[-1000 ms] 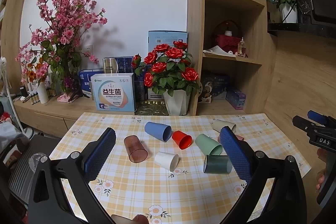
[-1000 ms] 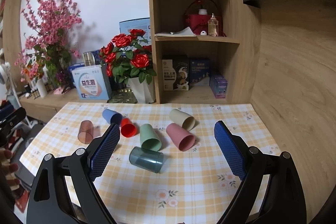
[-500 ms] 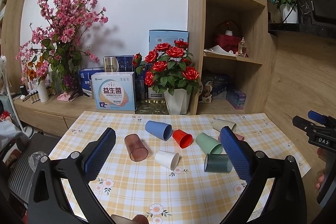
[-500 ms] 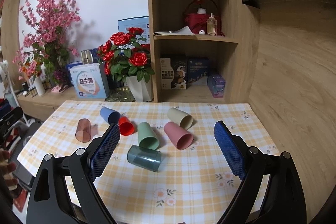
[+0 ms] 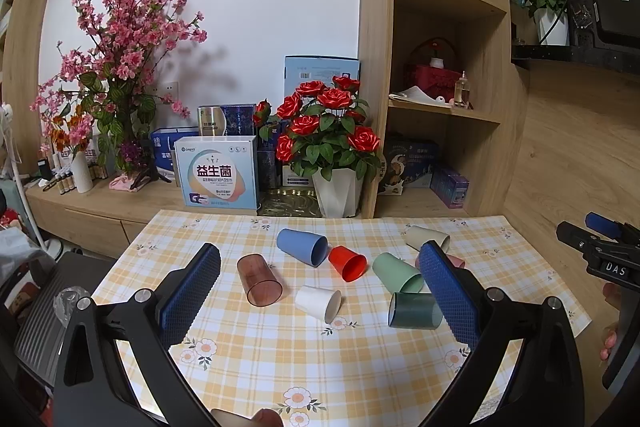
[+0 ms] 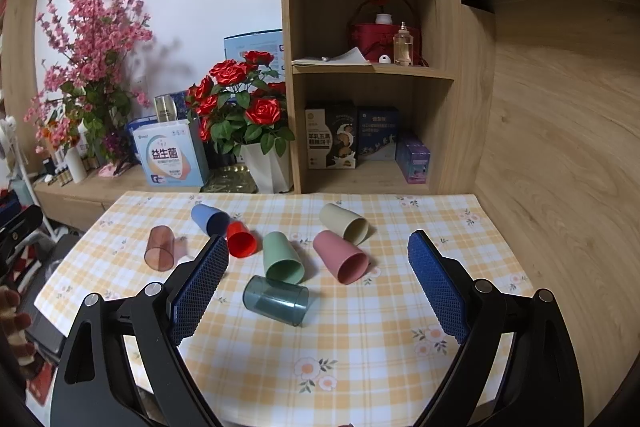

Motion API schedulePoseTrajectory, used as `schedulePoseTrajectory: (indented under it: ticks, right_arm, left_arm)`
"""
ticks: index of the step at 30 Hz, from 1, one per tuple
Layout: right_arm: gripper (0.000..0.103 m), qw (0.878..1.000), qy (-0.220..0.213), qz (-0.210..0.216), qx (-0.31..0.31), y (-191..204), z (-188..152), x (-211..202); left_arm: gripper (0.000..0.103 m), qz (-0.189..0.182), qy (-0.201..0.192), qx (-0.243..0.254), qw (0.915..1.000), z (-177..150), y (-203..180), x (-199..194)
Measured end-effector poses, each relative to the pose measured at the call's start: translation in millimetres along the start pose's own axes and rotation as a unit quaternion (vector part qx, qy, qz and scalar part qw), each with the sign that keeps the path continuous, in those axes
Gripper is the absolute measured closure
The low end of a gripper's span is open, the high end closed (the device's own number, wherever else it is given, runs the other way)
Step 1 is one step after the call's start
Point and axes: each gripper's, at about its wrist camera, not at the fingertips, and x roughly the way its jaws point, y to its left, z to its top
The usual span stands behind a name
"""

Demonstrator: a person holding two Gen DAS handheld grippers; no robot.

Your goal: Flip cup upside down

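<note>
left wrist view: the left gripper [image 5: 320,291] hangs above the near edge of the checked tablecloth [image 5: 280,367], jaws spread wide and grasping nothing. eight cups lie on their sides well ahead of it: a blue cup [image 5: 302,246], a red cup [image 5: 347,263], a translucent brown cup [image 5: 258,285], a white cup [image 5: 318,303], a pale green cup [image 5: 397,271], a dark teal cup [image 5: 414,311], a beige cup [image 5: 426,237] and a pink one mostly hidden behind the right finger. every mouth that shows looks empty. i judge nothing flipped yet. the risk here is crowding: the red cup sits just beside the blue one, and the teal one just beside the green, so a wide jaw coming down on one could knock its neighbour rolling.

right wrist view: the right gripper [image 6: 318,279] is likewise released, holding nothing, above the table. the dark teal cup [image 6: 276,301] lies nearest, between the fingers' line, mouth to the right; the pale green cup [image 6: 282,259] touches or nearly touches it behind. the pink cup [image 6: 341,257] and beige cup [image 6: 345,223] lie close together, open ends toward the camera, empty. a sideways cup is round and light, so a pinch off-centre would likely squirt it out or roll it toward the table edge.
</note>
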Motion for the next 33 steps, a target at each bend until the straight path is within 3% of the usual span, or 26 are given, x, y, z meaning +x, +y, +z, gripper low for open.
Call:
schedulePoseTrajectory:
  ticks: [10,14,24,27,33]
  right_arm:
    - [0.015,1.0,-0.002,0.002,0.004,-6,-4,8]
    - [0.015,1.0,-0.015,0.0,-0.002,-12,-12,23]
    - [0.015,0.997,0.067,0.037,0.03,-36,-53,110]
    - [0.015,0.995,0.092,0.023,0.023,-35,-65,135]
    - [0.015,0.99,0.132,0.036,0.02,-29,-81,178]
  left_arm:
    - [0.006,-0.003,0.014,0.014,0.9998,-4,0,9]
    - [0.006,0.022,0.028,0.024,0.9991,-17,10,26]
    - [0.006,0.102,0.11,-0.01,0.9887,-57,78,97]
    - [0.006,0.108,0.137,-0.017,0.9845,-68,98,120]
    - [0.008,0.108,0.197,-0.037,0.9737,-86,123,164]
